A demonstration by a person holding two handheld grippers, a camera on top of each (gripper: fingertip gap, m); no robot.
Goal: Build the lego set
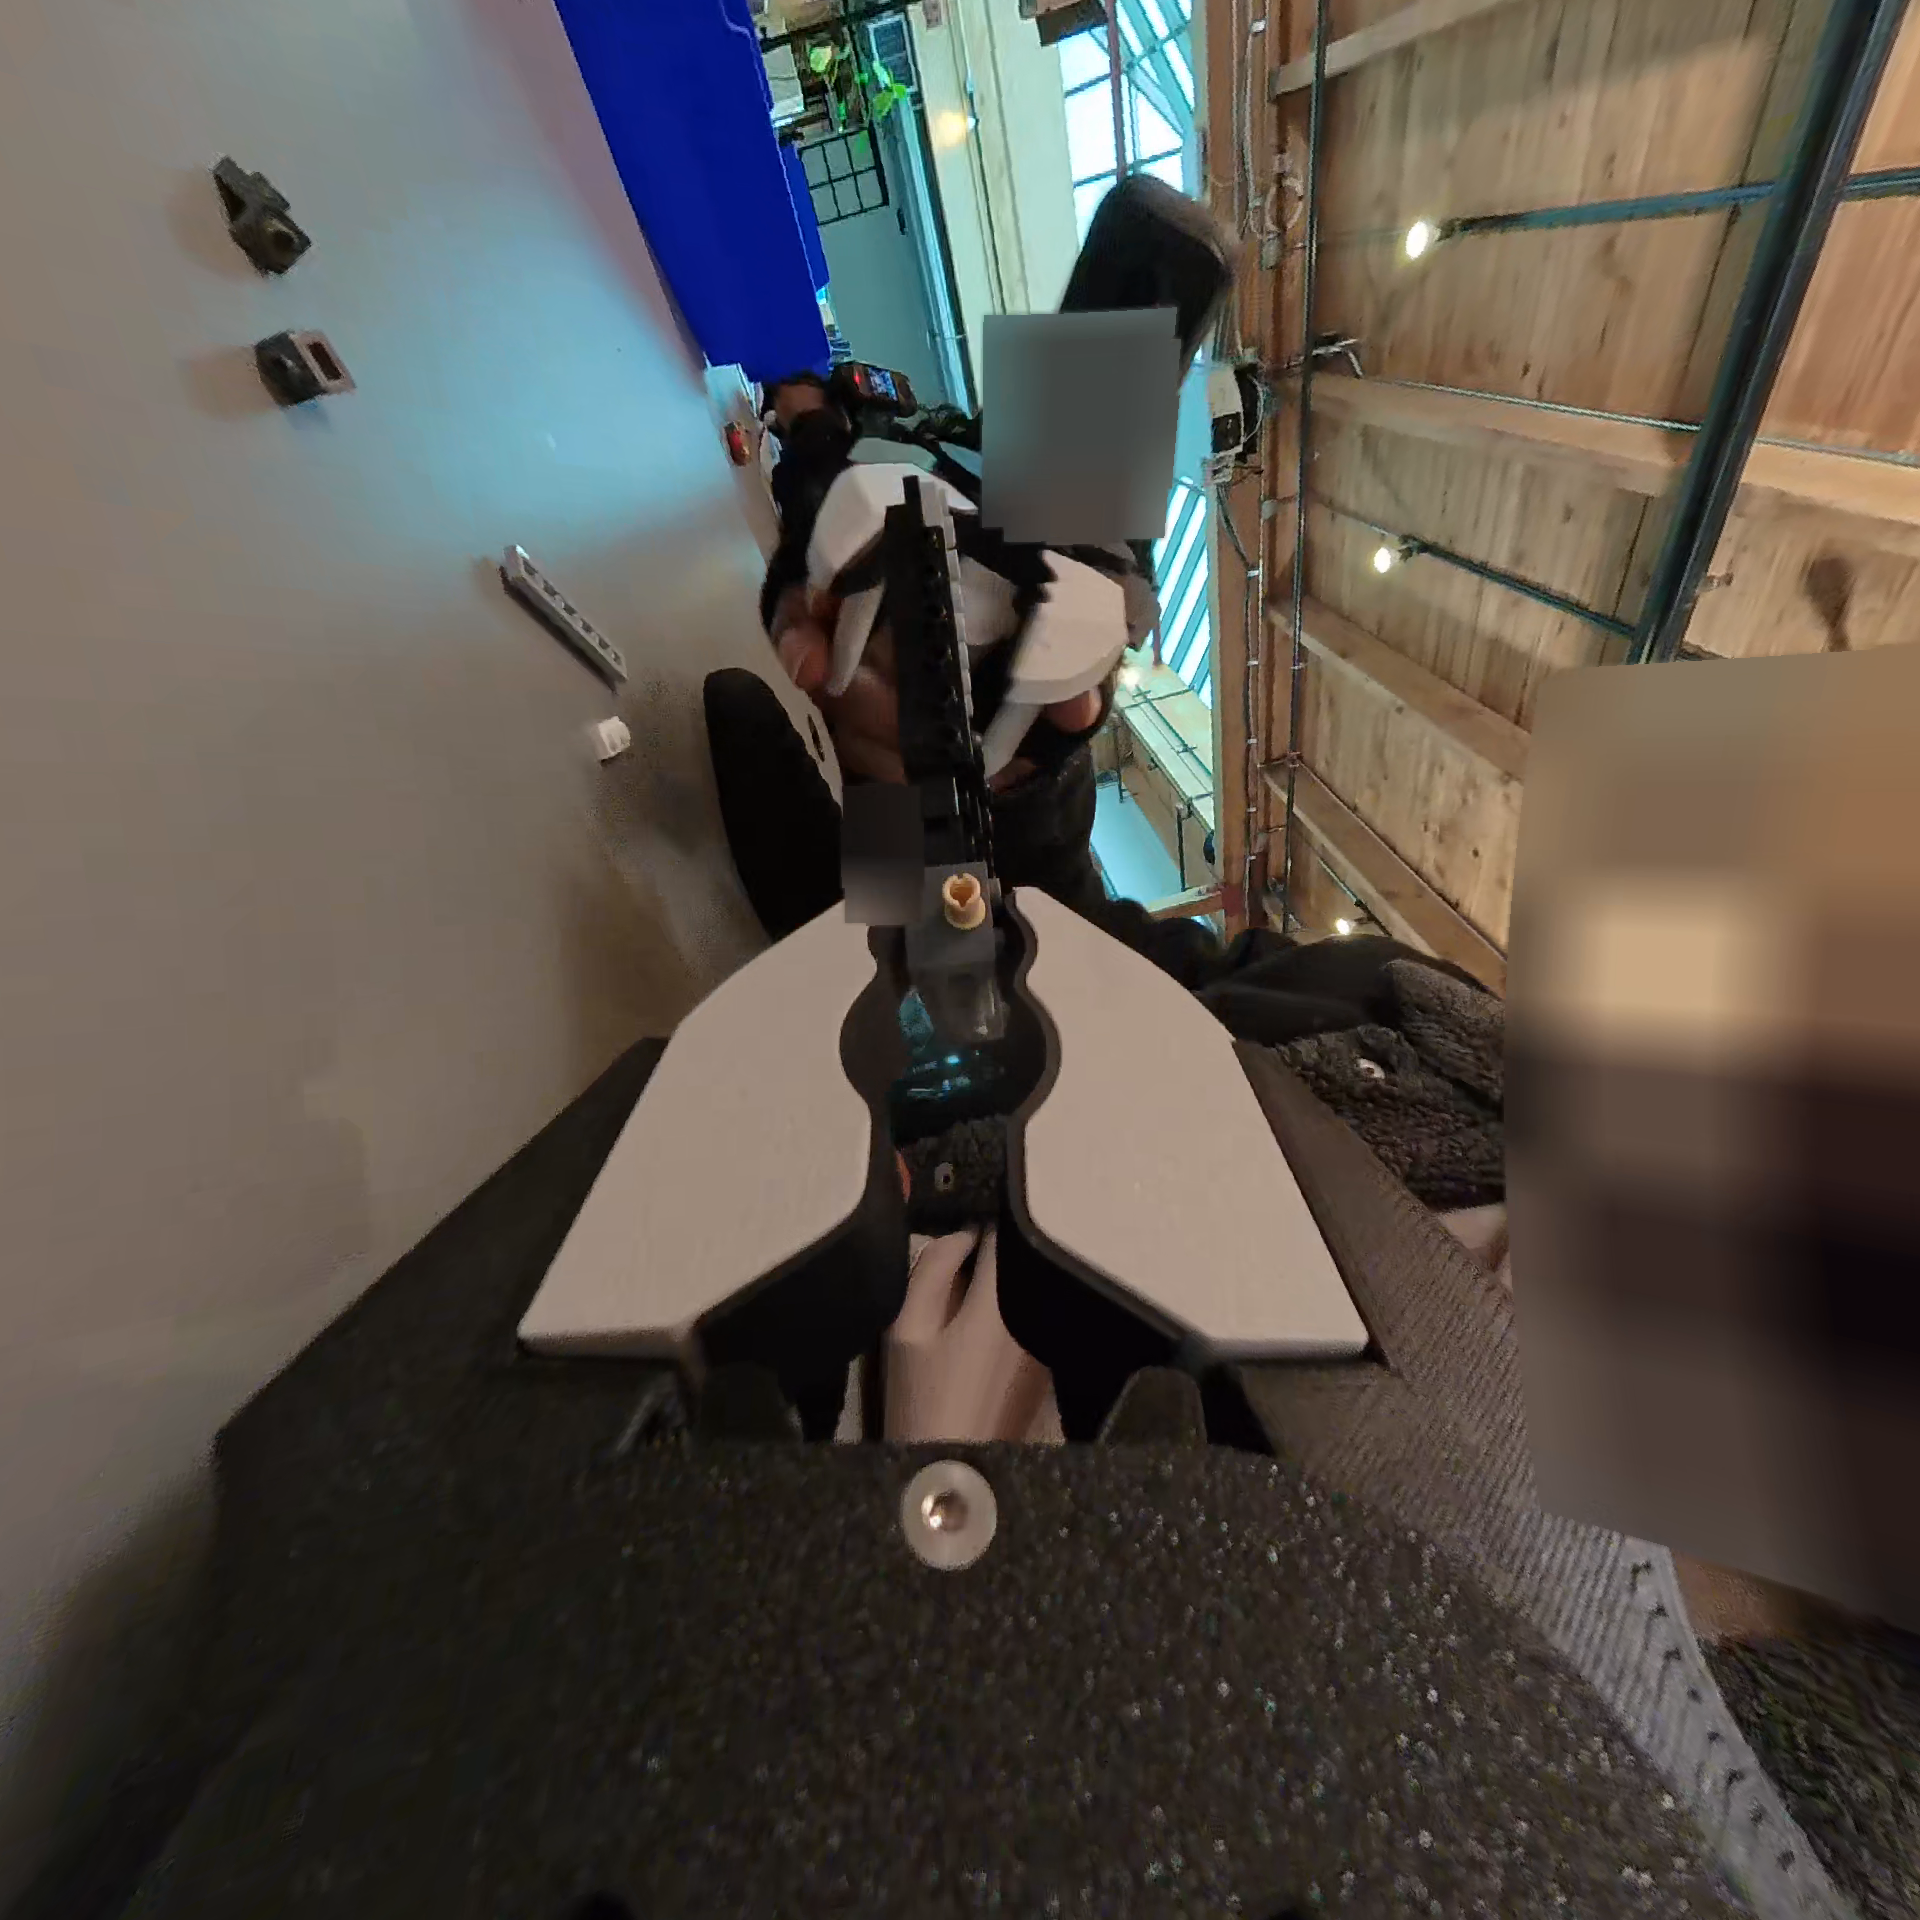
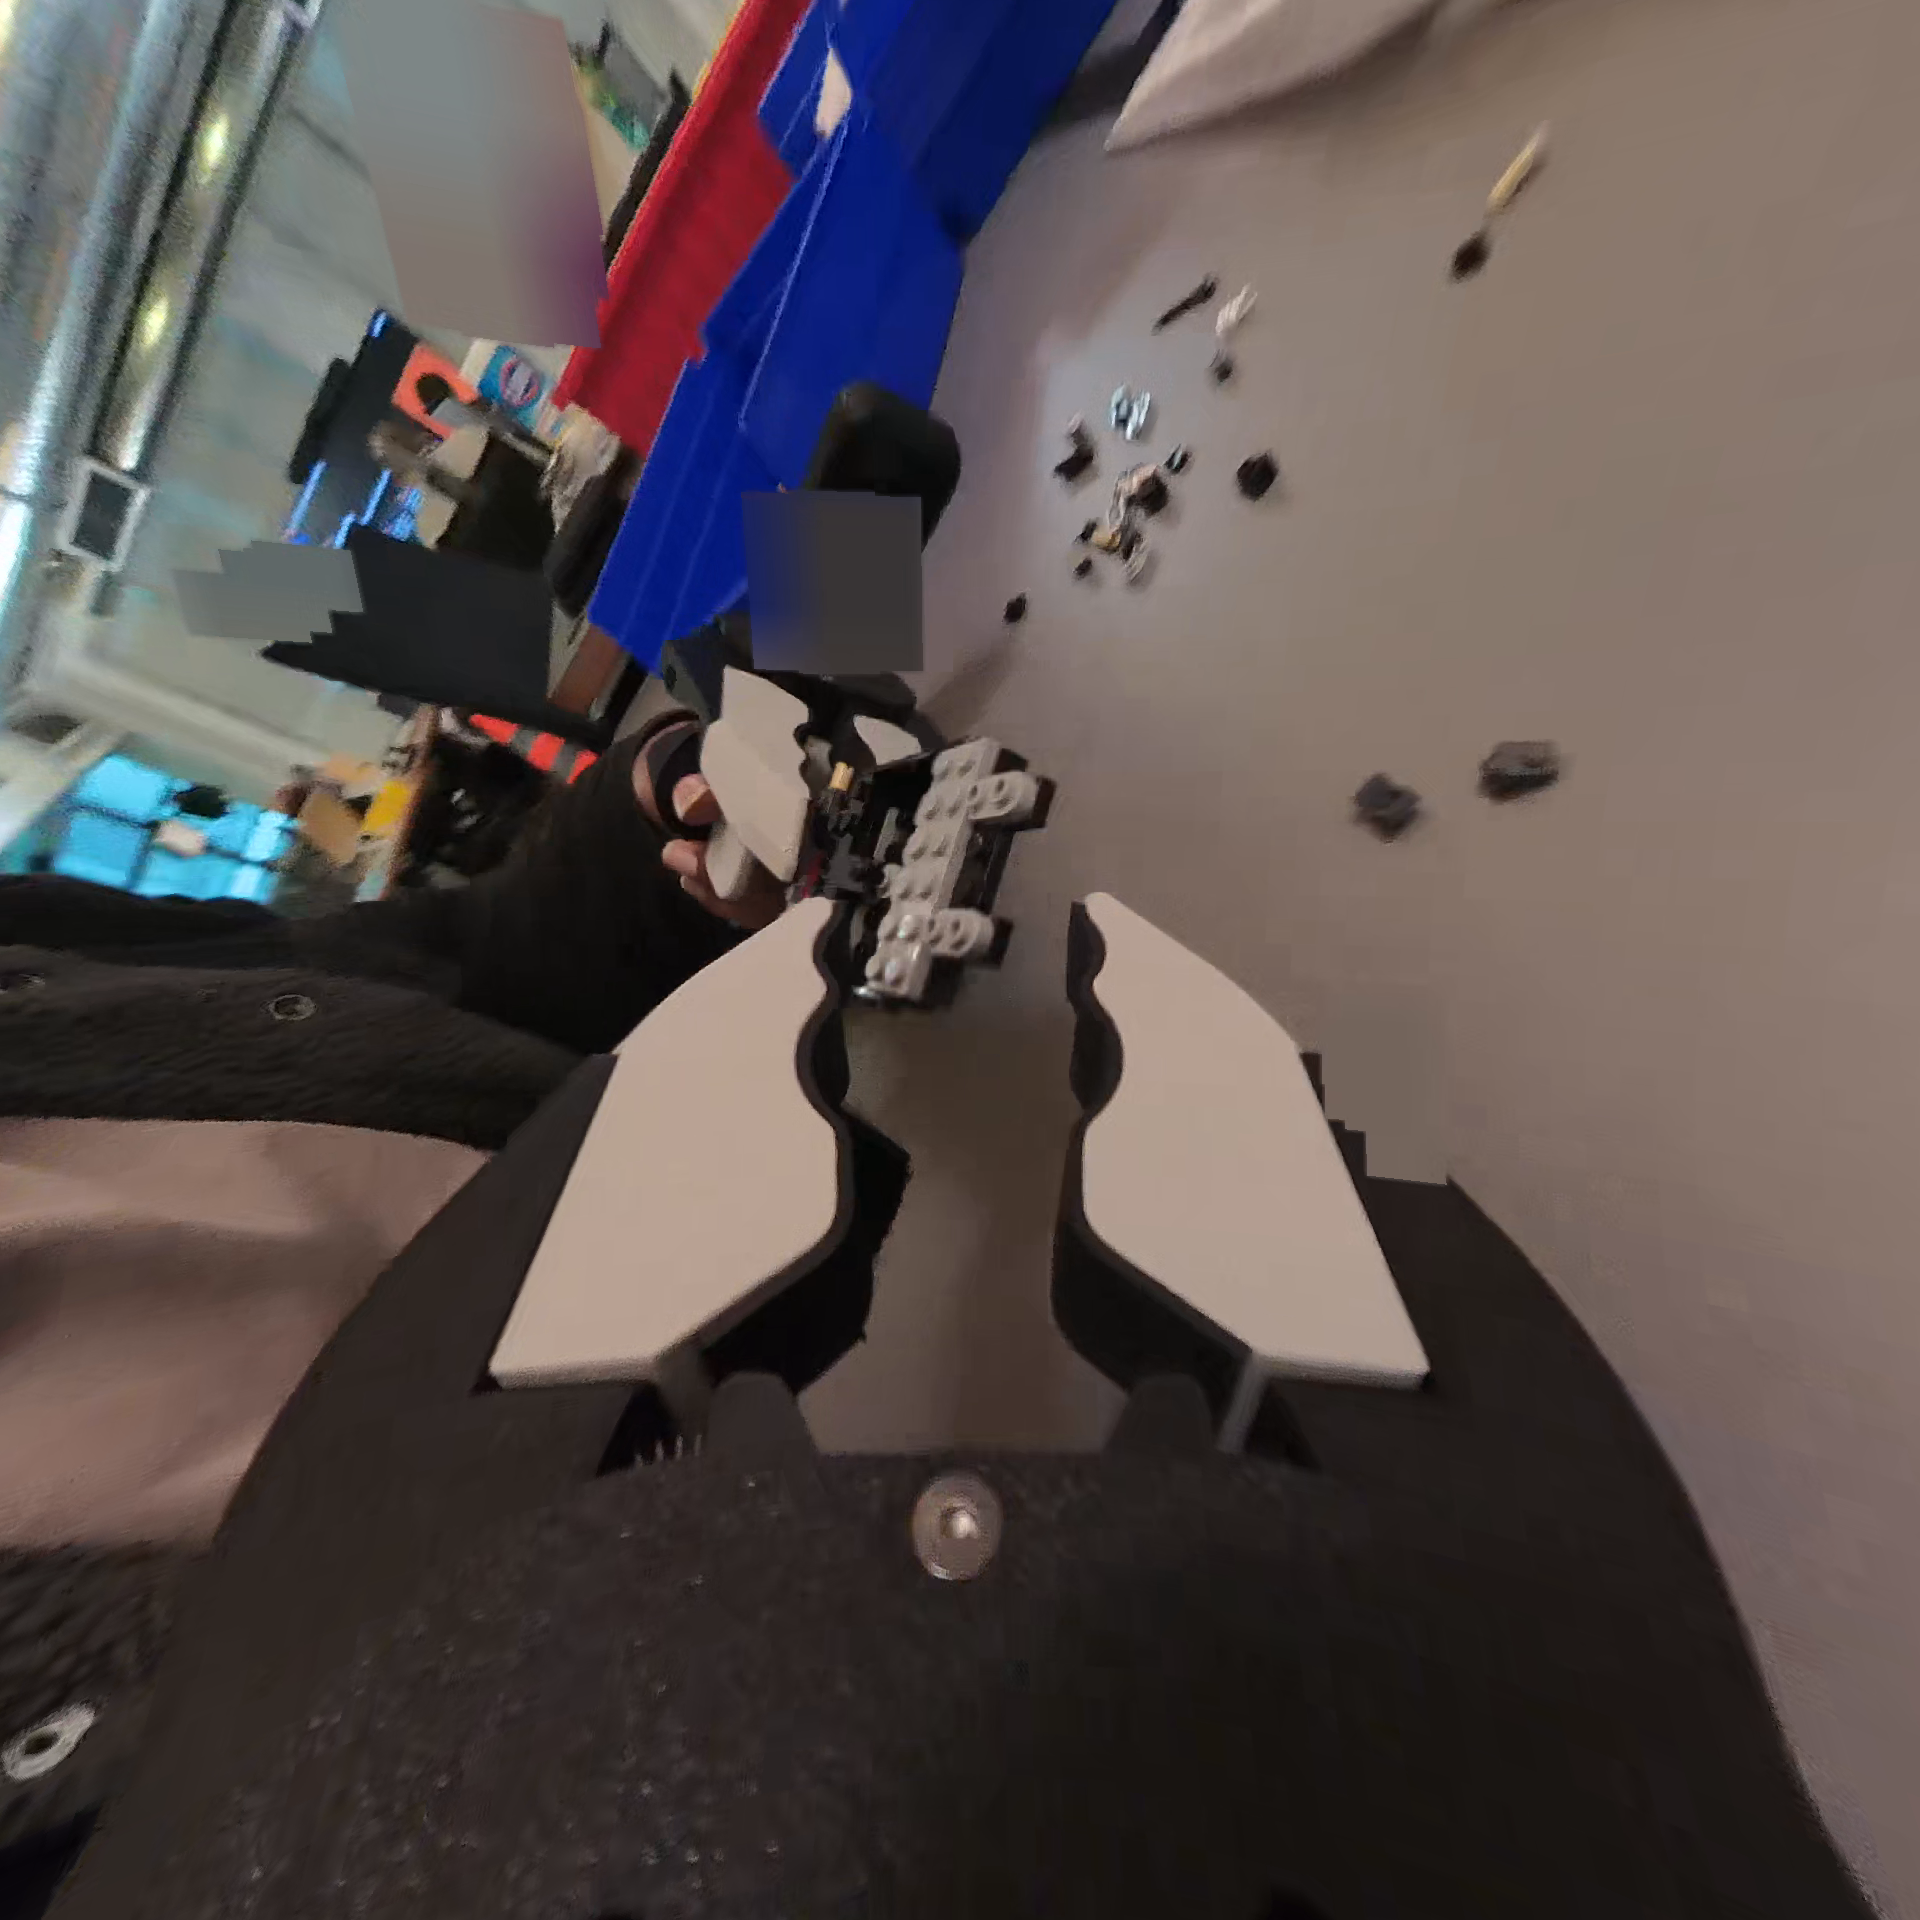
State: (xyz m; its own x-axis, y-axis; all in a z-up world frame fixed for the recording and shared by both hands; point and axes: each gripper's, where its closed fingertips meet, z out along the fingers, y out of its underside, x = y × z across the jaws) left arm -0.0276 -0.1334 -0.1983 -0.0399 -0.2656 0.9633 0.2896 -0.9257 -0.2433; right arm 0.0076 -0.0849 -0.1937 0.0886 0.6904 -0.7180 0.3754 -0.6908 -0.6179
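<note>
**Lego assembly held off the surface between two sets of fingers**

At frame centre of the left wrist view, my left fingers (image 1: 951,940) are clamped together on the near end of the lego assembly (image 1: 940,707), a long black studded build seen edge-on and pointing away from the camera. A tan pin (image 1: 958,899) projects from its dark grey end block, just above my fingertips. Behind the assembly, my right fingers (image 1: 1029,623) appear farther off. Along the left of this frame, the pale grey surface (image 1: 312,831) carries loose parts: two dark grey bricks (image 1: 296,364) in the upper left, a light grey holed beam (image 1: 566,613) and a small white piece (image 1: 608,740) nearer the middle.

From the right wrist view, my right fingers (image 2: 956,930) stand apart and hold nothing; the left one lies just beside the assembly (image 2: 935,862), whose light grey plates face the camera. My left fingers (image 2: 764,800) grip its far side. A scatter of small parts (image 2: 1132,488) lies on the surface (image 2: 1558,1039) in the upper right, blurred, with two dark pieces (image 2: 1455,784) nearer, at right of centre.
</note>
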